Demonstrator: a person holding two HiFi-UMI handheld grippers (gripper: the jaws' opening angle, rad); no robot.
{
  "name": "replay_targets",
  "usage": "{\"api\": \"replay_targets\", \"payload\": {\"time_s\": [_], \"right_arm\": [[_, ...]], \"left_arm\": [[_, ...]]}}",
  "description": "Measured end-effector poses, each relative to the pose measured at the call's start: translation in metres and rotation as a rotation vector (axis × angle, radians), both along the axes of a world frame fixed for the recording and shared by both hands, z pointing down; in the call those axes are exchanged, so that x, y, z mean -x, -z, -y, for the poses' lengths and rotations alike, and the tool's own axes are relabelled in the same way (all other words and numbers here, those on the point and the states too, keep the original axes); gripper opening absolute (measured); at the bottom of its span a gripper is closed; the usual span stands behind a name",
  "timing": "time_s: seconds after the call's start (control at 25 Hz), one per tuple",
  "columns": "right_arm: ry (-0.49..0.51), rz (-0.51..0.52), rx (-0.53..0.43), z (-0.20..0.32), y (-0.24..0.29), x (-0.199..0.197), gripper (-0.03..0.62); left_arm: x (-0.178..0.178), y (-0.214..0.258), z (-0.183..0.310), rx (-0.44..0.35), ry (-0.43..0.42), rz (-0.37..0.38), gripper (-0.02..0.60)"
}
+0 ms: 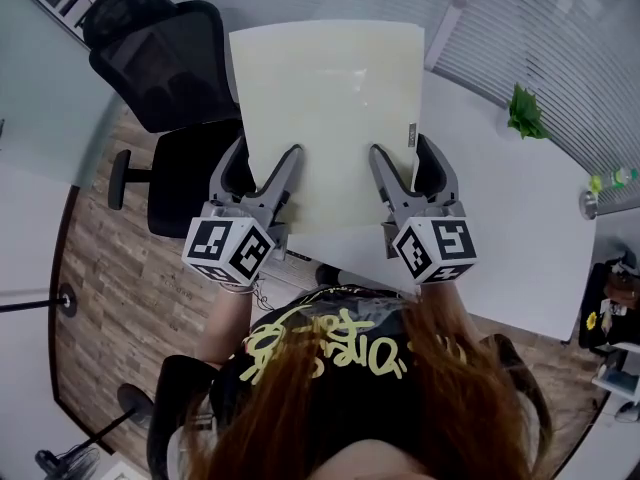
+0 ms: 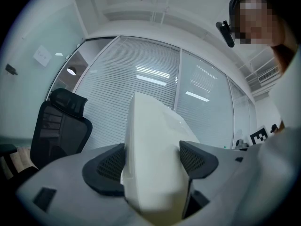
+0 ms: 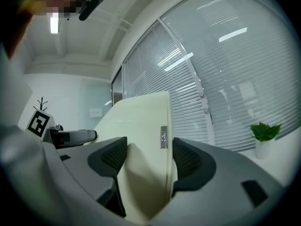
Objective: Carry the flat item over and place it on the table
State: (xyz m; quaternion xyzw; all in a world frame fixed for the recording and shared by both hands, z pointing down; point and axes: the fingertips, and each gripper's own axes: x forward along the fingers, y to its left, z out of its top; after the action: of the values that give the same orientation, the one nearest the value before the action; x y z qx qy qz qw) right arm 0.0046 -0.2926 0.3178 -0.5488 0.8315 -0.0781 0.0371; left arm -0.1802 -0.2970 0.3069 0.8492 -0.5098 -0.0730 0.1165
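Note:
A large cream-white flat board (image 1: 328, 118) is held up in front of me, its near edge gripped from both sides. My left gripper (image 1: 268, 180) is shut on the board's near left corner; in the left gripper view the board (image 2: 153, 159) fills the gap between the black pads (image 2: 110, 166). At the near right corner my right gripper (image 1: 396, 180) is shut on it too, and the board (image 3: 141, 140) with a small label strip shows between its pads (image 3: 188, 161). The white table (image 1: 500, 218) lies below and to the right.
A black office chair (image 1: 160, 68) stands at the left over the wood floor. A small green plant (image 1: 525, 113) sits on the table's far right, near window blinds (image 1: 560, 28). Small items (image 1: 605, 183) lie at the table's right end.

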Motion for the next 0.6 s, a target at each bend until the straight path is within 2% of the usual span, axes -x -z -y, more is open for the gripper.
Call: {"api": "replay_targets", "payload": {"time_s": [0.6], "right_arm": [[0.025,-0.008,-0.013,0.007,0.006,-0.014,0.310]], "left_arm": [[-0.014,0.004,0.001,-0.010,0.032,-0.003,0.362]]}}
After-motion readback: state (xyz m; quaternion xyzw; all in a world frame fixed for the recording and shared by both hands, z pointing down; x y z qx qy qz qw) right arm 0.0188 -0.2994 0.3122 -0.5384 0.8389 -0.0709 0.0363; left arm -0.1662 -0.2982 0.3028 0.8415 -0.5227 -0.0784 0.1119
